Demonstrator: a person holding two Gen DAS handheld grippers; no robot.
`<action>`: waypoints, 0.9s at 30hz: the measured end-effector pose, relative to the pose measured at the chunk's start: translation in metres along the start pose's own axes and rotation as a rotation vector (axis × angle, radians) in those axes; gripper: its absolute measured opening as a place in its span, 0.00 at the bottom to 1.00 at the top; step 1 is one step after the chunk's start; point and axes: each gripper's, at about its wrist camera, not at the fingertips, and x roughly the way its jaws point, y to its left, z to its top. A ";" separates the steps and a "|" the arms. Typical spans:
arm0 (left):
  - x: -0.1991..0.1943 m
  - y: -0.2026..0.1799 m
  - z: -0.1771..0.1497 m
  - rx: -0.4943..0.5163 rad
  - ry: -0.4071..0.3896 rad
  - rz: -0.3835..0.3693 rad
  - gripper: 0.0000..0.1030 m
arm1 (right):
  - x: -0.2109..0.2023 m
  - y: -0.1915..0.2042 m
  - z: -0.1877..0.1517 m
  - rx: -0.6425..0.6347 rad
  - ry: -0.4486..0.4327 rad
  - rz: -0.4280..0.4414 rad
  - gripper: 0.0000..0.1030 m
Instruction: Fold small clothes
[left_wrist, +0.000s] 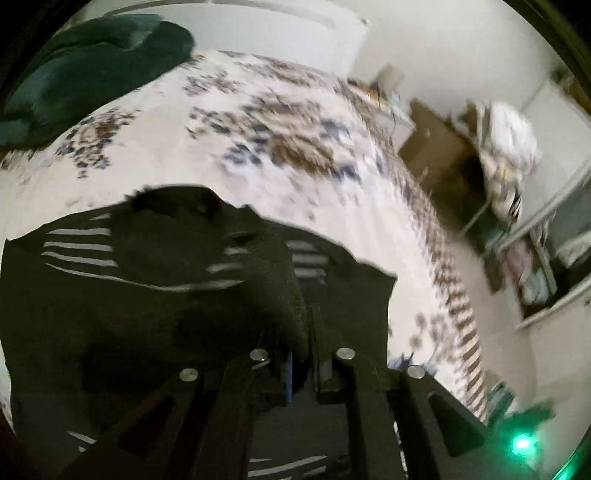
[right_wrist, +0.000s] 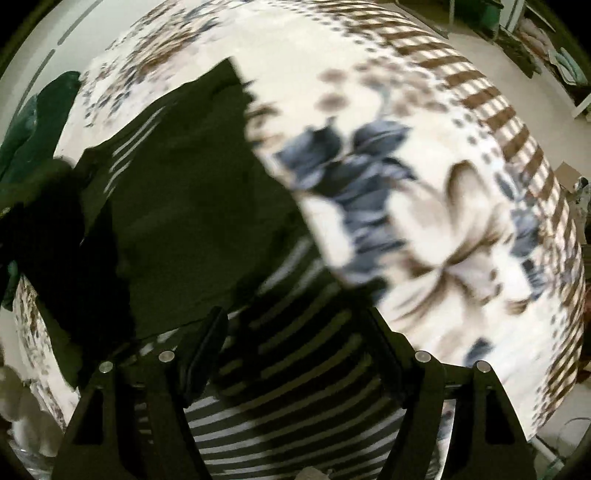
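Two grippers over floral bedspread (right_wrist: 443, 221). Left gripper (left_wrist: 304, 332) pinches black striped garment (left_wrist: 129, 295), jaws pressed together. Right gripper (right_wrist: 295, 332) jaws spread above its striped part.

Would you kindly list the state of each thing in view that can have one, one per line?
left gripper: shut on the dark striped garment, fabric pinched between its fingers.
right gripper: open, jaws wide apart over the striped part.
dark striped garment: partly folded, rumpled, lying on the bed.
floral bedspread: spread flat over the bed.
dark green cloth: bunched in a heap at the far side of the bed.
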 end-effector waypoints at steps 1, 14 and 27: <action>0.002 -0.007 -0.003 0.019 0.008 0.010 0.07 | -0.003 -0.008 0.004 -0.002 0.002 0.002 0.74; -0.084 0.139 -0.039 -0.027 -0.124 0.442 0.93 | -0.041 0.003 0.063 -0.052 -0.014 0.221 0.74; -0.112 0.293 -0.062 -0.330 -0.085 0.715 0.93 | 0.036 0.141 0.081 -0.328 -0.089 -0.017 0.05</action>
